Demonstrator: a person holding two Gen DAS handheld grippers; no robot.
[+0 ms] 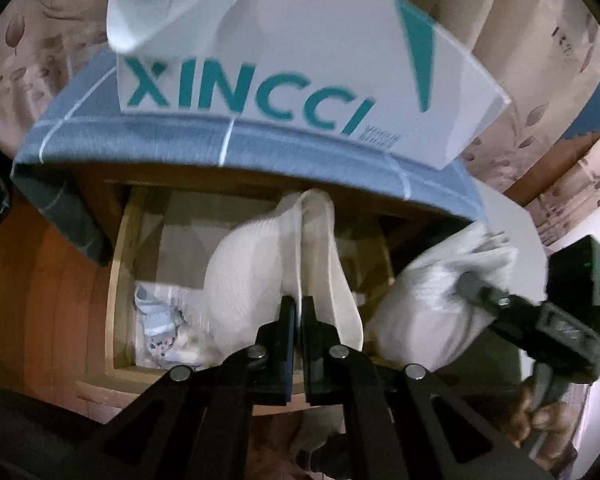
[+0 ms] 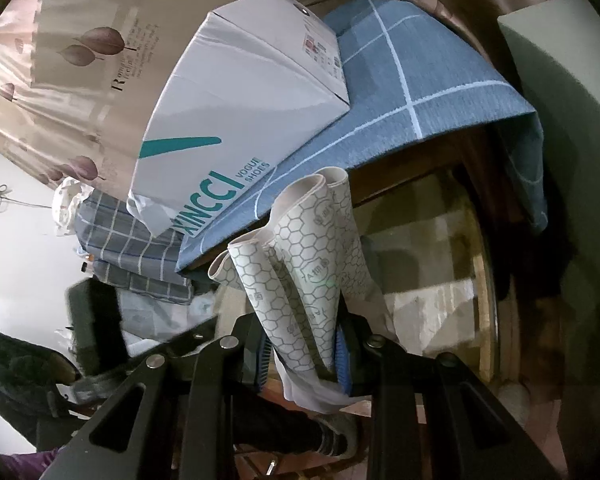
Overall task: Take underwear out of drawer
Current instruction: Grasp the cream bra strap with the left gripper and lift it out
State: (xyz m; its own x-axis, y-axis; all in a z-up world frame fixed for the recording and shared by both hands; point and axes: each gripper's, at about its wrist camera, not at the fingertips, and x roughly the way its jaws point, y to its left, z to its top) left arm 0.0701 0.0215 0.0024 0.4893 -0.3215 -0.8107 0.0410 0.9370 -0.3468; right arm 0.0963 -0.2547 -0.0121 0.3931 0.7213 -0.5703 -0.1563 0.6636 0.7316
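Wooden drawer (image 1: 118, 280) walls frame an open compartment pulled out from under a cabinet top, which is draped in a blue cloth (image 1: 140, 140) with white grid lines; the cloth's front edge overhangs the drawer's back part, so free room lies mainly toward the drawer's front. On the cloth sits a white shoe box (image 1: 284, 60) with teal lettering, its corner jutting past the cloth's edge. Inside the drawer, a paper-lined floor shows at the back, and a few small crumpled garments in pale blue and a dotted print (image 1: 160, 332) lie in the near left corner. White underwear (image 1: 256, 264) rises out of the drawer's middle, its folded edge running straight into the left gripper (image 1: 298, 312), whose jaws are pressed together on that edge with the fabric hanging away from the tips over the drawer. To the right, outside the drawer's side wall, the right gripper (image 2: 302, 356) is clamped on a second piece, a pale garment printed with a grey hexagon pattern (image 2: 300, 248), which stands up in rolled folds from between its blue pads (image 2: 342, 356). Folded checked fabrics (image 2: 132, 248) are stacked beside the cabinet.
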